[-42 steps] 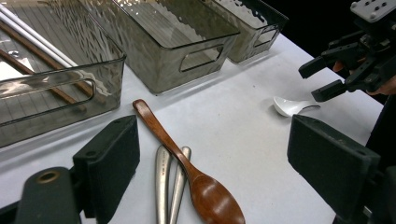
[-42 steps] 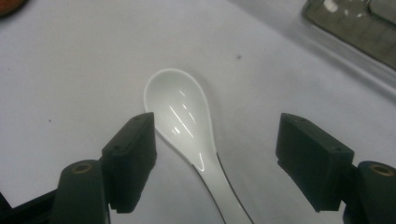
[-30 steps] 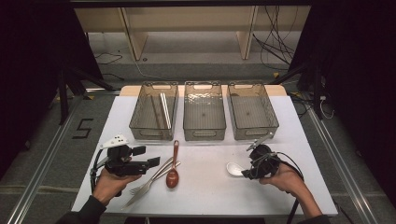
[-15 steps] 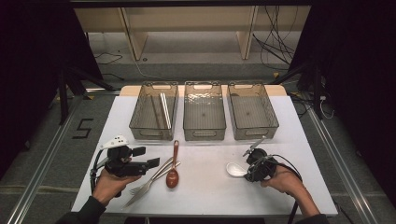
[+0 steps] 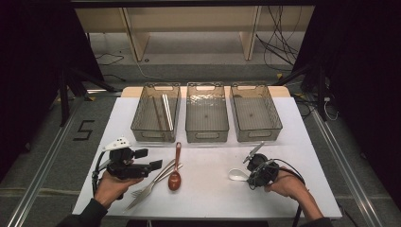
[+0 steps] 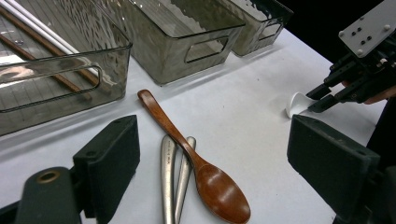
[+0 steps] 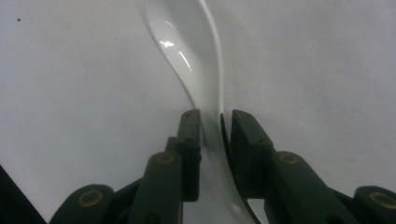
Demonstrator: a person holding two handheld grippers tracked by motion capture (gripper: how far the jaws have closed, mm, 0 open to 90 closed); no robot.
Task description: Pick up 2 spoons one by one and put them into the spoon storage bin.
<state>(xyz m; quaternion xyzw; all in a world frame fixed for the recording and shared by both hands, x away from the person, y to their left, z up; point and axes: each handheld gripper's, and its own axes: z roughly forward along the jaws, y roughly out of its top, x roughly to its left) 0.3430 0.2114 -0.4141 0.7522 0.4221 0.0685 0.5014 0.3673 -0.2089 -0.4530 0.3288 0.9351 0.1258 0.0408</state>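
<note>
A white ceramic spoon (image 5: pixel 235 175) (image 7: pixel 196 56) lies on the white table (image 5: pixel 208 203) at the front right. My right gripper (image 5: pixel 248 176) (image 7: pixel 212 122) is low over it, and its two jaws close on either side of the spoon's handle. A brown wooden spoon (image 5: pixel 175 176) (image 6: pixel 196 163) lies at the front middle, beside two metal forks (image 5: pixel 150 185) (image 6: pixel 170 177). My left gripper (image 5: pixel 150 159) (image 6: pixel 217 140) hovers just left of them, open, with nothing between its jaws. In the left gripper view the right gripper (image 6: pixel 322 98) touches the white spoon (image 6: pixel 296 102).
Three smoky clear bins stand in a row at the back: the left bin (image 5: pixel 142 135) holds chopsticks (image 5: pixel 166 111), the middle bin (image 5: pixel 206 136) and the right bin (image 5: pixel 257 136) look empty. The table's front edge is close to both hands.
My right gripper has slid left and down onto the white spoon, and its jaws now grip the handle. The left gripper has stayed put.
</note>
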